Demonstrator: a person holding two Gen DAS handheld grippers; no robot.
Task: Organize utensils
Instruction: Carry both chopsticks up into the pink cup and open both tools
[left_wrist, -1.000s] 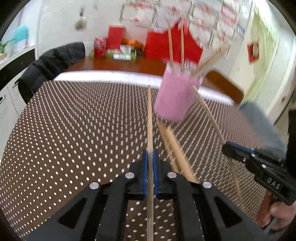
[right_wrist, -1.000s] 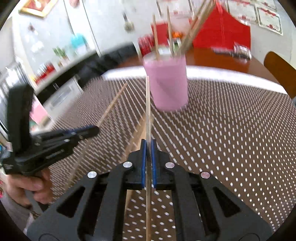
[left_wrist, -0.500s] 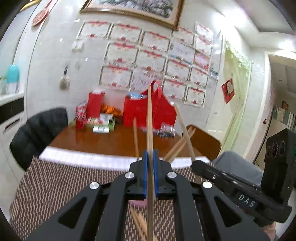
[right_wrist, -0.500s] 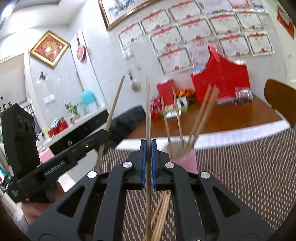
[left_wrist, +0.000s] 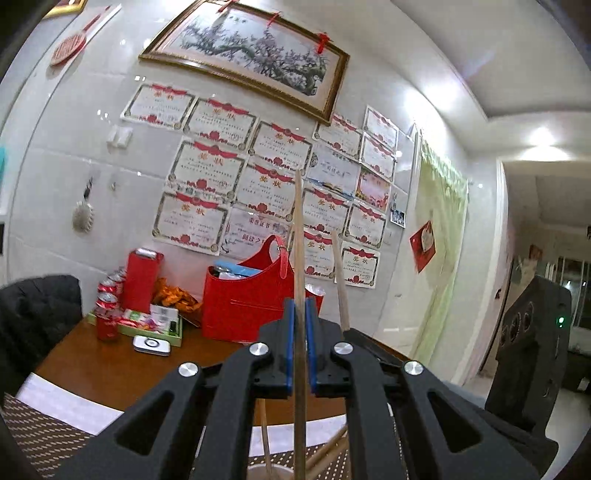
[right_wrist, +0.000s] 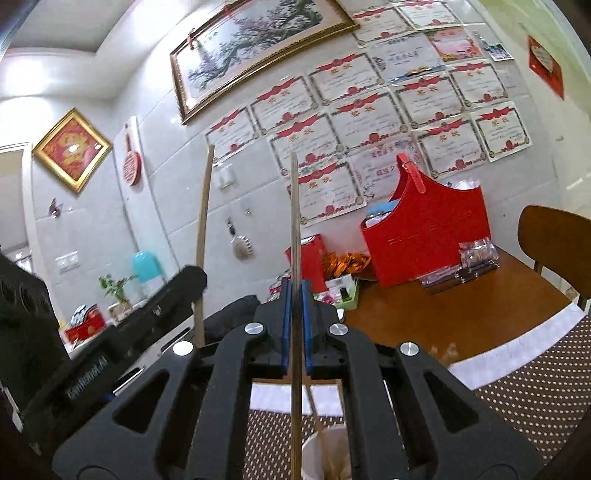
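My left gripper (left_wrist: 300, 332) is shut on a wooden chopstick (left_wrist: 297, 229) that stands upright between its blue pads. In the right wrist view my right gripper (right_wrist: 294, 295) is likewise shut on an upright chopstick (right_wrist: 294, 214). Each gripper shows in the other's view: the left gripper (right_wrist: 190, 278) at the left with its chopstick (right_wrist: 204, 221), the right one's chopstick (left_wrist: 340, 280) just right of centre. Both hang level above the pink cup (right_wrist: 314, 452), whose rim (left_wrist: 258, 472) peeks out at the bottom edge with several chopsticks (left_wrist: 263, 428) inside.
A brown dotted mat (right_wrist: 535, 391) covers the near table. Behind it a wooden table (left_wrist: 110, 369) carries a red basket (left_wrist: 236, 302), cans (left_wrist: 105, 306) and a green tray. A dark jacket (left_wrist: 37, 310) hangs on the left; a wooden chair (right_wrist: 554, 236) stands on the right.
Both grippers rose and tipped up to level, each keeping its chopstick. The mat and pink cup slid down to the bottom edge, and the wall now fills both views.
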